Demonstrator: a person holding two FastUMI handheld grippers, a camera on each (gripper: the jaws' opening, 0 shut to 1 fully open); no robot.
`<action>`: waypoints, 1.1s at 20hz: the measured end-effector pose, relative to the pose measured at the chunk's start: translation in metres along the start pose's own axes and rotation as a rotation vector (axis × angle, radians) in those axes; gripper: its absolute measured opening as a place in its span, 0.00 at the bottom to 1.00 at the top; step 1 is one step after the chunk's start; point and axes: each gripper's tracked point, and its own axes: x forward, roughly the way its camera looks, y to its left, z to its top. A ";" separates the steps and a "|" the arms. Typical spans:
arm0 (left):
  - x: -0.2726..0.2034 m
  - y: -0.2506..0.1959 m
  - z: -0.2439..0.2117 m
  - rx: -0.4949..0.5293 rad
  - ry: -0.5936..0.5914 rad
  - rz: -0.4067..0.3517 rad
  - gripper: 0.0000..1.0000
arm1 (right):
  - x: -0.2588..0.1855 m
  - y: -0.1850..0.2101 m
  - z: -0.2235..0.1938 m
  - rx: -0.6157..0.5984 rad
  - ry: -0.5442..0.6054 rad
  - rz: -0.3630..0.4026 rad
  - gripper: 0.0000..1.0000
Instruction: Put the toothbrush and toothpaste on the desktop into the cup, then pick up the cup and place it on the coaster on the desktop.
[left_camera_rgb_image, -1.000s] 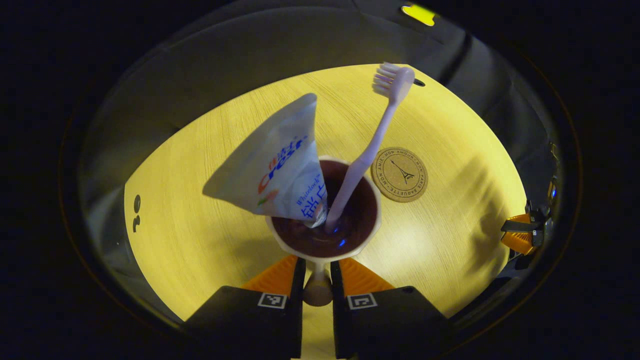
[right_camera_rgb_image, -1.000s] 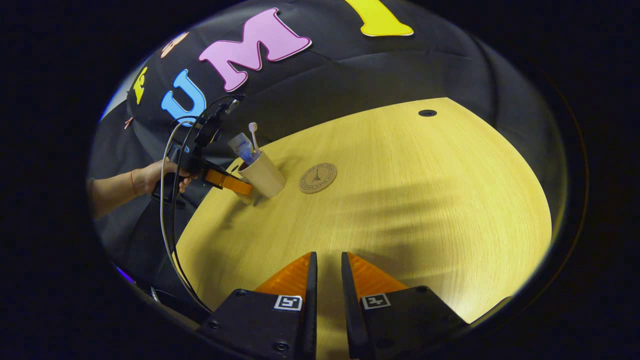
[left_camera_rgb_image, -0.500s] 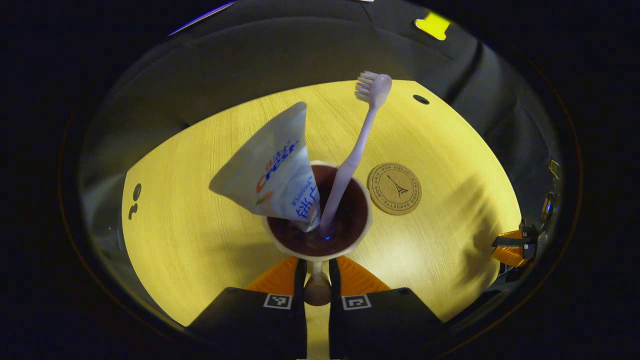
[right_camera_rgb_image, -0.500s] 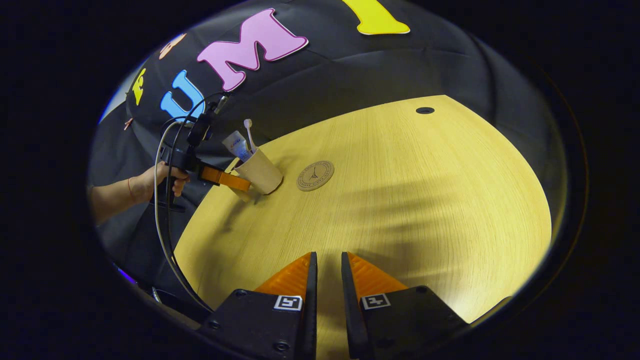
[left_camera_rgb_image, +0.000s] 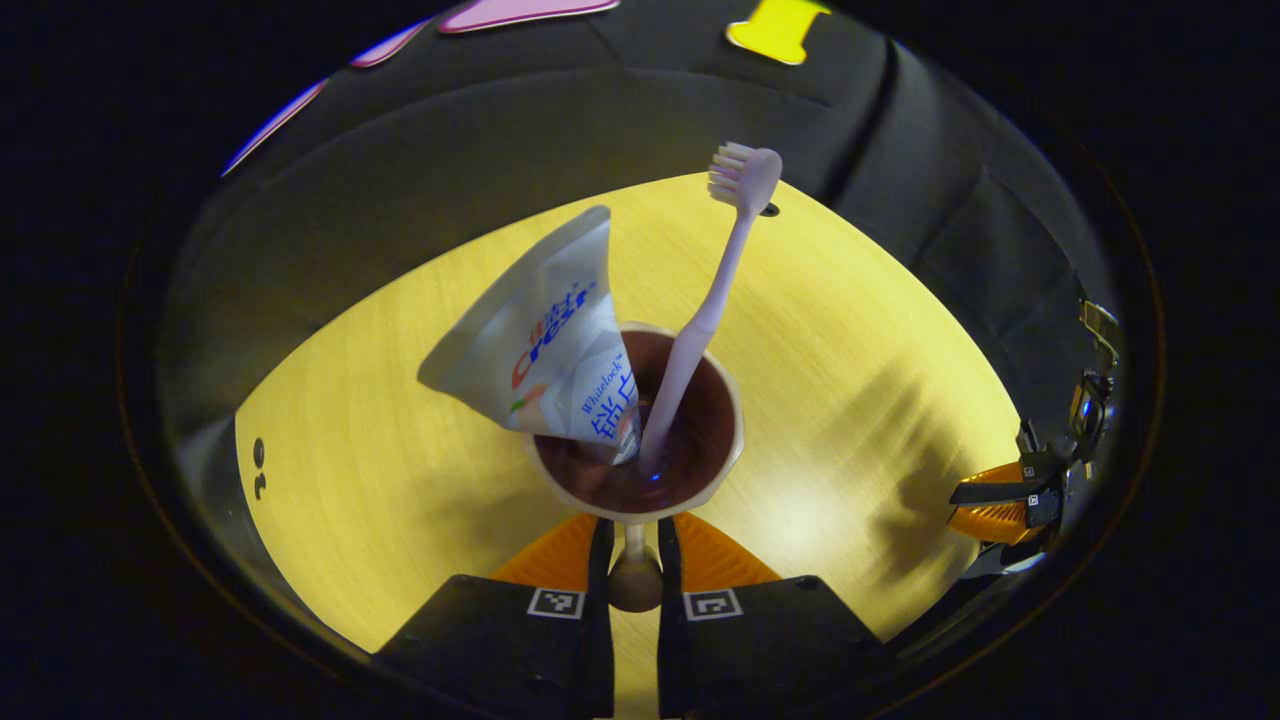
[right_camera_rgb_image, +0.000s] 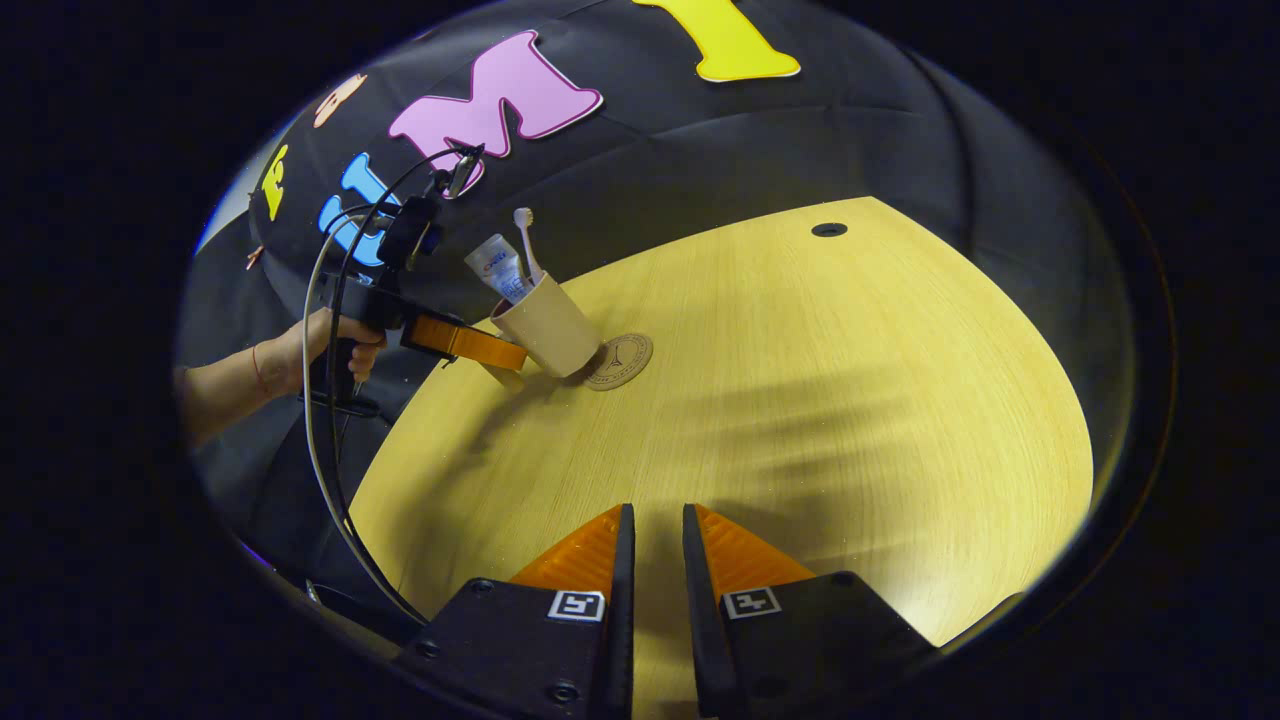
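Because the cup (right_camera_rgb_image: 548, 325) is tilted in the air with the toothpaste (left_camera_rgb_image: 545, 345) and toothbrush (left_camera_rgb_image: 710, 290) leaning out of it on opposite sides, my judgement is that a sudden tip or a hard set-down could spill them. The cup could also land off-centre and rock on the edge of the coaster (right_camera_rgb_image: 618, 360), which it partly covers in the right gripper view.

The left gripper (left_camera_rgb_image: 632, 560) is closed on the cup's handle, both fingers pressing a small knob below the rim. In the right gripper view a hand (right_camera_rgb_image: 335, 340) holds this gripper out level from the side of the wooden desktop (right_camera_rgb_image: 800, 400), the forearm reaching in from the left, a cable looping down from the tool.

The right gripper (right_camera_rgb_image: 652, 560) hovers low over the near part of the desktop, well apart from the cup, its fingers nearly together, a narrow gap between them and nothing held.
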 end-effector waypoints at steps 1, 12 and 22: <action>0.004 -0.005 0.004 0.012 -0.001 -0.004 0.21 | -0.003 -0.001 0.002 0.005 -0.005 -0.005 0.28; 0.021 -0.017 0.010 0.062 0.028 0.011 0.22 | -0.015 -0.033 0.003 0.065 -0.027 -0.059 0.28; 0.019 -0.016 0.010 0.126 0.009 0.012 0.86 | -0.005 -0.029 0.009 0.074 -0.028 -0.050 0.28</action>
